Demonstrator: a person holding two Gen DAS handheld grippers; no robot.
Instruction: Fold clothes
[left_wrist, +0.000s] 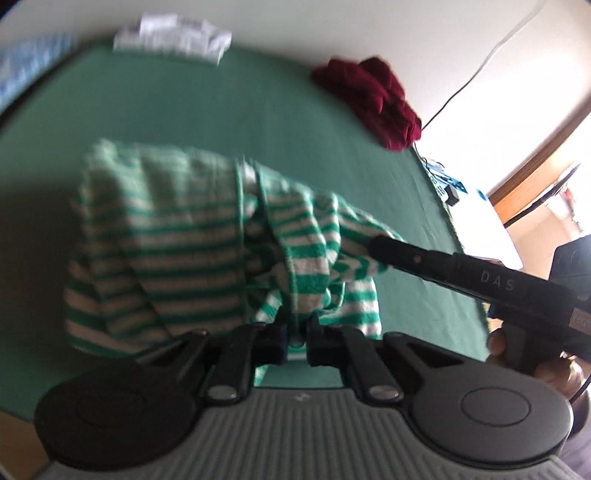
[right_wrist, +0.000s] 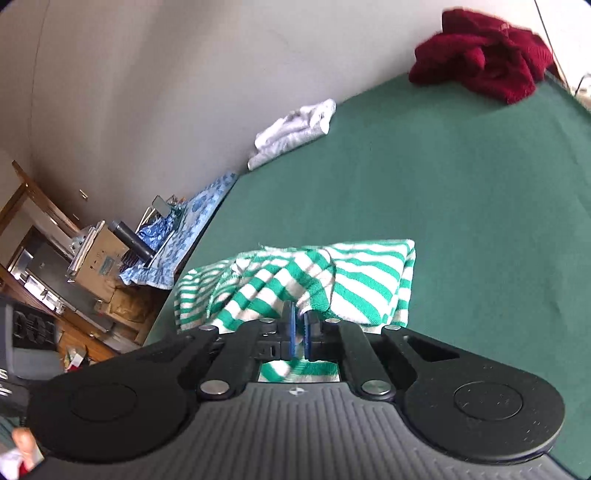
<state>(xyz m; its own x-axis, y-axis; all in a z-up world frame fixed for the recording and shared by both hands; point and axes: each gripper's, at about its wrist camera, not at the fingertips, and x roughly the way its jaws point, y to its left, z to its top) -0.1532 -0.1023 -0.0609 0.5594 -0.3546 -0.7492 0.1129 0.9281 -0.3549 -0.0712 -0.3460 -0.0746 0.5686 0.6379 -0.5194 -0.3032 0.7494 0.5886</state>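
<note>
2 grippers, left gripper (left_wrist: 297, 338) and right gripper (right_wrist: 300, 338), are each clamped on a fold of the green-and-white striped garment (left_wrist: 177, 236), bunched on the green table cover (left_wrist: 207, 110), with a dark red garment (left_wrist: 369, 99) lying farther off.

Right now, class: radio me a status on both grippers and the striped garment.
Left gripper shut on striped garment. Right gripper shut on it too. Red clothing and white clothing lie well clear.
</note>
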